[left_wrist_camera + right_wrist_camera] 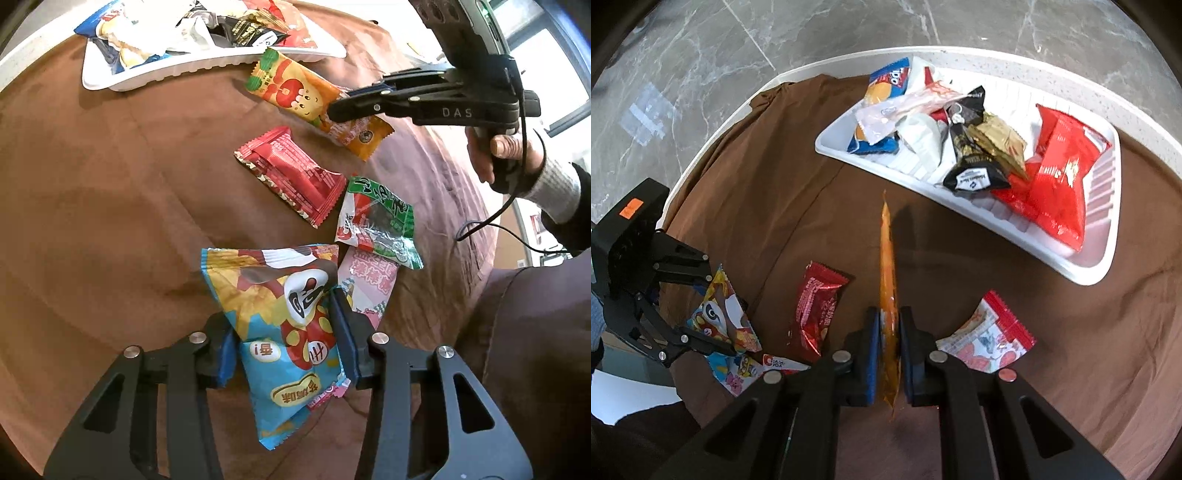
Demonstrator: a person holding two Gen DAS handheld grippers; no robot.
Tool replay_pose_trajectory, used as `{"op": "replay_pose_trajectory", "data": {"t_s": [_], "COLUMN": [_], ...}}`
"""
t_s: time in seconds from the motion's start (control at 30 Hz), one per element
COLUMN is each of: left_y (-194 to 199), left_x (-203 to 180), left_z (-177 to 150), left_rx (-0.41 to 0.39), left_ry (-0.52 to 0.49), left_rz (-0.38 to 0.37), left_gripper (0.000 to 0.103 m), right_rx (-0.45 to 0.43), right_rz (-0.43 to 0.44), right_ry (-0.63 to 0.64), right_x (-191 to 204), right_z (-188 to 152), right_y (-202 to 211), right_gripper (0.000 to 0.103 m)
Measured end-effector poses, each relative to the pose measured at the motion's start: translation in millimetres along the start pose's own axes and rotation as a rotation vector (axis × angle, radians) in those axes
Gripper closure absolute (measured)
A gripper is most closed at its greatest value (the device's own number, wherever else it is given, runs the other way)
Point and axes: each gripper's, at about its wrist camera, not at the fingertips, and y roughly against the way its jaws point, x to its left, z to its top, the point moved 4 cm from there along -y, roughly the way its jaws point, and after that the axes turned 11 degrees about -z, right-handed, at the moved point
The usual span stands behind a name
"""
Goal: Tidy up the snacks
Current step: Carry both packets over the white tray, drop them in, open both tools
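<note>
Right wrist view: right gripper [889, 354] fingers pinched on orange packet [888, 273], edge-on, short of white tray [1086, 275]. Left gripper [284, 343] fingers narrowed around blue bag [280, 325], low over cloth-covered counter [110, 206]. Tray part-filled; red packet [291, 173], green packet [380, 221], pink packet [369, 284] left outside.

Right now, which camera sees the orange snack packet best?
The left wrist view: the orange packet shows its whole printed face, with the right gripper pinching one end. The right wrist view shows only its thin edge between the pads.
</note>
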Motion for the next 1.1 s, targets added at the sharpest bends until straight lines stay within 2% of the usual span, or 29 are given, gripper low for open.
{"op": "replay_pose_trajectory", "data": {"t_s": [0.07,0.17,0.37,0.43,0.8,0.93,1.1], "left_y": [0,0,1,3,14,25,46], "left_x": [-1,0,1,1,2,5,14], "left_z": [1,2,2,2,8,19,50], "left_rx": [0.002,0.000,-0.026,-0.042,-0.080,-0.110,-0.191], "left_ry": [0.000,0.010,0.039,0.045,0.071,0.082,0.092], "left_rz": [0.005,0.000,-0.001,-0.008,-0.052,-0.069,-0.076], "left_gripper": [0.061,0.062,0.067,0.070,0.071,0.071,0.071], "right_rx": [0.006,0.001,-0.012,-0.013,-0.034,-0.047,-0.080], "right_rz": [0.014,-0.008,0.005,0.036,0.142,0.174,0.217], "right_ry": [0.001,0.013,-0.001,-0.025,-0.134,-0.165,-0.227], "right_x": [3,7,7,5,-9,-11,-22], "right_z": [-3,-3,-3,-1,-1,3,16], "right_y": [-2,-3,-2,-2,12,17,25], "right_gripper": [0.091,0.092,0.092,0.092,0.092,0.092,0.092]}}
